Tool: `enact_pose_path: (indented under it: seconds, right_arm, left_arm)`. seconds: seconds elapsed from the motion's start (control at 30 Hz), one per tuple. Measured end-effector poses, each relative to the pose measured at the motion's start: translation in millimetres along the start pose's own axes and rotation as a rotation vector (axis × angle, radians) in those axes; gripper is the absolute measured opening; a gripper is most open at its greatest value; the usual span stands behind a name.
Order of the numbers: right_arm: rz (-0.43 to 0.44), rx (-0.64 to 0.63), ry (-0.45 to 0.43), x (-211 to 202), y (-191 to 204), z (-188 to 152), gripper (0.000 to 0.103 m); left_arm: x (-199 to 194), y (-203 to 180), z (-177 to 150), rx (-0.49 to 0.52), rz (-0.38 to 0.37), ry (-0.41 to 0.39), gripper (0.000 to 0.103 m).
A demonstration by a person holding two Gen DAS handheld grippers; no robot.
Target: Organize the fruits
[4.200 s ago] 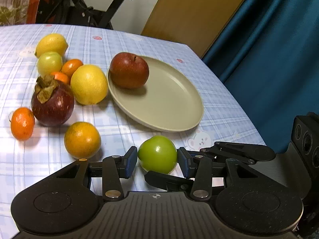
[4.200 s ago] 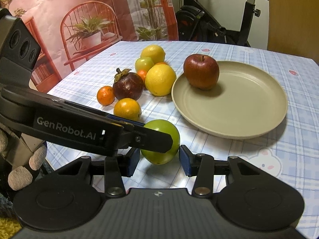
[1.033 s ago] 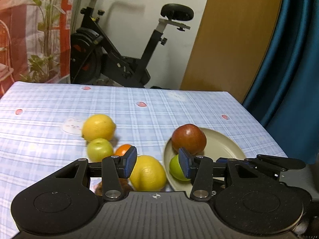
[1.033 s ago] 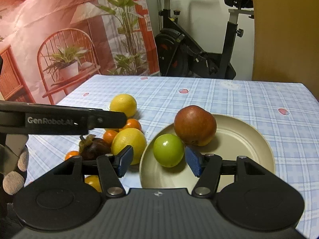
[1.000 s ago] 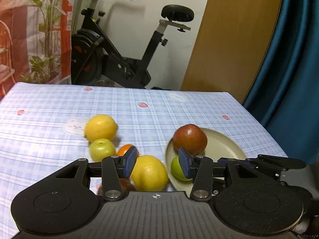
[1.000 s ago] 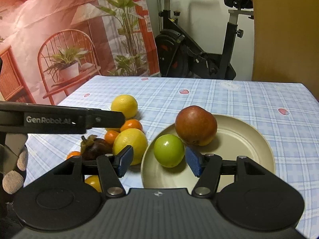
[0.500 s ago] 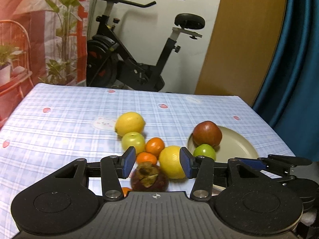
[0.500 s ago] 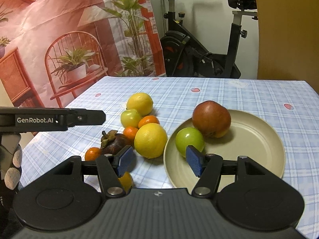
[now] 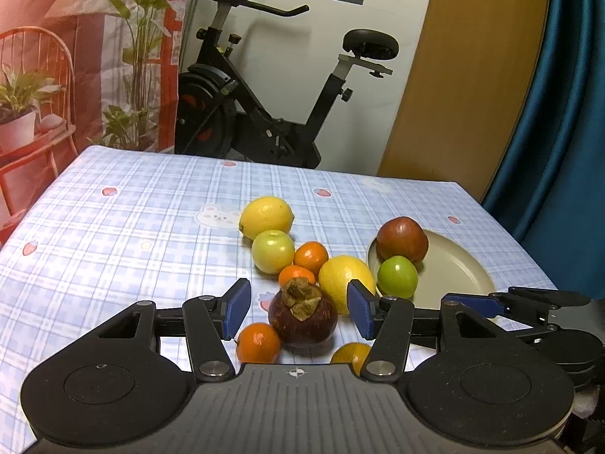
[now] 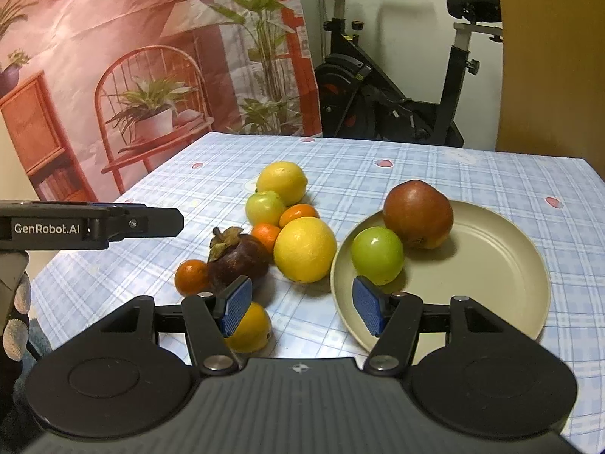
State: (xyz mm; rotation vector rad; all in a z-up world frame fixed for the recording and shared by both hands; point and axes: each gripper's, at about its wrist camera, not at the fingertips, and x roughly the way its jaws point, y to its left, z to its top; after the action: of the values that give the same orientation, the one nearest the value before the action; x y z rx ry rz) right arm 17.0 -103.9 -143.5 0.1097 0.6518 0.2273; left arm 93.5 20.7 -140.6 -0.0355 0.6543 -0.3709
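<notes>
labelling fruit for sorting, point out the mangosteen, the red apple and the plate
mangosteen (image 9: 302,319), left wrist view, purple skin.
red apple (image 10: 418,213), right wrist view, front face.
plate (image 10: 487,265), right wrist view, bare inner floor.

This is a room in a home: behind the table (image 9: 143,204) with checked cloth stand an exercise bike (image 9: 264,113) and a blue curtain (image 9: 567,132).
</notes>
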Motion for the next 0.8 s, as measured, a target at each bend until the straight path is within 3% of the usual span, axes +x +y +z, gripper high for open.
enact_pose_path:
  seconds: [0.8]
  right_arm:
    - [0.043,0.013,0.032,6.9,1.0,-9.2,0.062]
  left_arm:
    - [-0.8,20.3,-12.8,-0.058,0.0,0.052,0.059]
